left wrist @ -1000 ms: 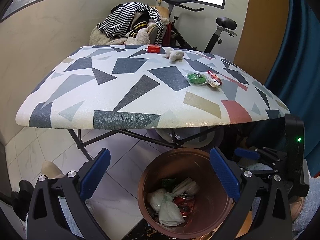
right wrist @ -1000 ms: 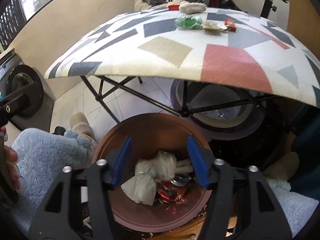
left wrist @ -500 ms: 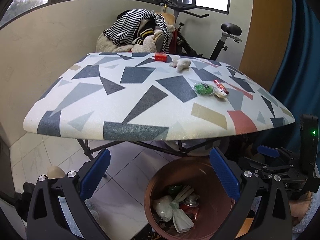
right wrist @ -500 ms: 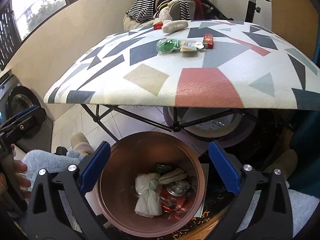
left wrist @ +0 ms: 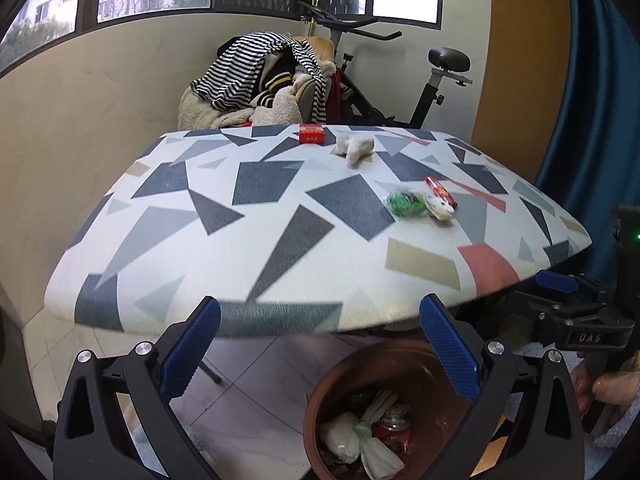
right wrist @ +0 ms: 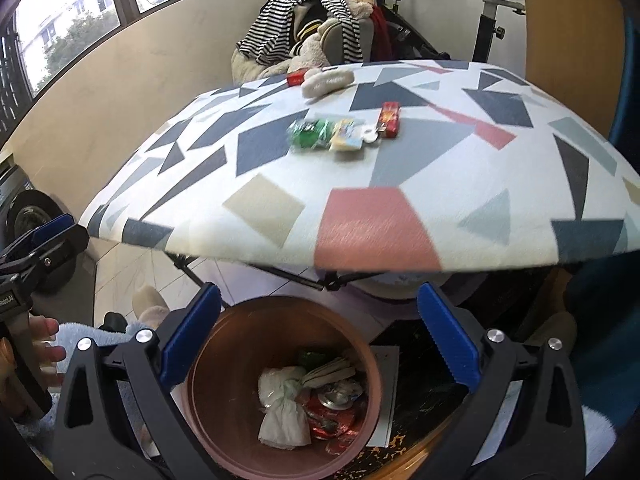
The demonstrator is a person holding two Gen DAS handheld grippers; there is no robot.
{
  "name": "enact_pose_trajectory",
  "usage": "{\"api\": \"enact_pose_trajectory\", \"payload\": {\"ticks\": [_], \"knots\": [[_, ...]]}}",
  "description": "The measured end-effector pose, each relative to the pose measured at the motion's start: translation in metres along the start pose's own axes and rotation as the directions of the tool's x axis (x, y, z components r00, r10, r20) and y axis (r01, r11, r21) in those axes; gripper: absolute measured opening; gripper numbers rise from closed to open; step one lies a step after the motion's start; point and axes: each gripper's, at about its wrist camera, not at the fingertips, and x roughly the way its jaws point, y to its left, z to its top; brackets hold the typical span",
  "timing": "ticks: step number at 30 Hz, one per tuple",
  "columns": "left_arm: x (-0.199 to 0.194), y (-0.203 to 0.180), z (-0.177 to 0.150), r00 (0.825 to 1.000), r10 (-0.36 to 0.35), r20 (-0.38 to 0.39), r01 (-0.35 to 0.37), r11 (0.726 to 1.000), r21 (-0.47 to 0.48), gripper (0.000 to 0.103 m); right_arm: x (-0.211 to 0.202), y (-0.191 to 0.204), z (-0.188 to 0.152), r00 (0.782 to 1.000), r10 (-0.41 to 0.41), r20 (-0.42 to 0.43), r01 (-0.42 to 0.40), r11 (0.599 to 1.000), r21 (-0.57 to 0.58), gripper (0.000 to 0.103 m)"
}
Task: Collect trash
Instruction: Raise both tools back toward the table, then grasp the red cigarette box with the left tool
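Observation:
A brown trash bin (right wrist: 240,432) stands on the floor below the table's front edge, holding a knotted white bag (right wrist: 282,408), a crushed red can (right wrist: 332,404) and wrappers; it also shows in the left wrist view (left wrist: 424,364). On the patterned table (left wrist: 280,216) lie a green wrapper (left wrist: 405,202), a pale wrapper (left wrist: 439,208), a red wrapper (left wrist: 440,191), a crumpled white tissue (left wrist: 354,146) and a small red box (left wrist: 311,135). My left gripper (left wrist: 320,346) is open and empty. My right gripper (right wrist: 318,338) is open and empty above the bin.
A chair piled with striped clothes (left wrist: 260,76) and an exercise bike (left wrist: 432,80) stand behind the table. A blue curtain (left wrist: 592,100) hangs at right. A washing machine (right wrist: 24,216) sits at left. Folding table legs (right wrist: 248,268) cross above the bin.
Both grippers have risen and tilted up toward the tabletop. The right gripper's jaws, narrower one second ago, have opened wide. The bin sits lower in both views.

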Motion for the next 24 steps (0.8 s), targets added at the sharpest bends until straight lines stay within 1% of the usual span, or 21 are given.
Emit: {"api": "enact_pose_trajectory", "payload": {"ticks": [2,4,7,8,9,11,13,14,15,17,18,19,20,21,24], "knots": [[0.006,0.005,0.014,1.000,-0.016,0.002,0.016,1.000,-0.005,0.097,0.000,-0.005,0.008,1.000,-0.002,0.004,0.002,1.000,0.004,0.097],[0.013,0.012,0.030,0.998,-0.059,-0.002,0.059,0.998,-0.015,0.097,0.001,-0.011,0.022,1.000,-0.013,0.012,0.013,1.000,0.012,0.097],[0.031,0.023,0.062,0.996,-0.085,-0.020,0.085,0.996,-0.023,0.097,0.005,-0.020,0.042,0.999,-0.026,0.024,0.025,0.999,0.027,0.097],[0.039,0.027,0.075,0.995,-0.097,-0.023,0.096,0.995,-0.029,0.097,0.006,-0.022,0.046,0.999,-0.030,0.027,0.029,0.999,0.030,0.097],[0.047,0.030,0.086,0.994,-0.106,-0.026,0.105,0.994,-0.036,0.097,0.010,-0.028,0.060,0.999,-0.039,0.036,0.038,0.999,0.037,0.097],[0.070,0.036,0.115,0.992,-0.124,-0.032,0.122,0.992,-0.044,0.097,0.013,-0.033,0.068,0.998,-0.046,0.040,0.044,0.998,0.041,0.097],[0.095,0.039,0.144,0.992,-0.125,-0.030,0.124,0.992,-0.032,0.097,0.025,-0.044,0.090,0.997,-0.064,0.044,0.062,0.996,0.057,0.097],[0.113,0.040,0.161,0.992,-0.123,-0.034,0.123,0.992,-0.021,0.097,0.024,-0.045,0.092,0.997,-0.064,0.044,0.061,0.996,0.058,0.097],[0.135,0.040,0.182,0.991,-0.124,-0.047,0.124,0.992,-0.005,0.097,0.032,-0.053,0.104,0.996,-0.071,0.046,0.067,0.995,0.073,0.097],[0.171,0.038,0.211,0.991,-0.115,-0.065,0.117,0.993,0.033,0.097,0.036,-0.061,0.114,0.996,-0.074,0.044,0.070,0.994,0.080,0.097],[0.197,0.034,0.228,0.991,-0.103,-0.081,0.110,0.991,0.077,0.097,0.039,-0.065,0.121,0.996,-0.079,0.043,0.075,0.994,0.085,0.097],[0.214,0.031,0.238,0.992,-0.090,-0.091,0.100,0.989,0.110,0.097,0.046,-0.075,0.132,0.995,-0.090,0.038,0.086,0.991,0.098,0.097],[0.238,0.026,0.251,0.992,-0.066,-0.105,0.081,0.985,0.152,0.097,0.047,-0.076,0.134,0.995,-0.090,0.037,0.086,0.991,0.099,0.097],[0.264,0.021,0.264,0.992,-0.046,-0.117,0.067,0.981,0.184,0.097,0.054,-0.086,0.142,0.995,-0.096,0.028,0.092,0.990,0.108,0.097],[0.324,0.017,0.286,0.987,-0.029,-0.160,0.056,0.983,0.173,0.097,0.063,-0.097,0.152,0.994,-0.107,0.014,0.105,0.988,0.111,0.097]]}}
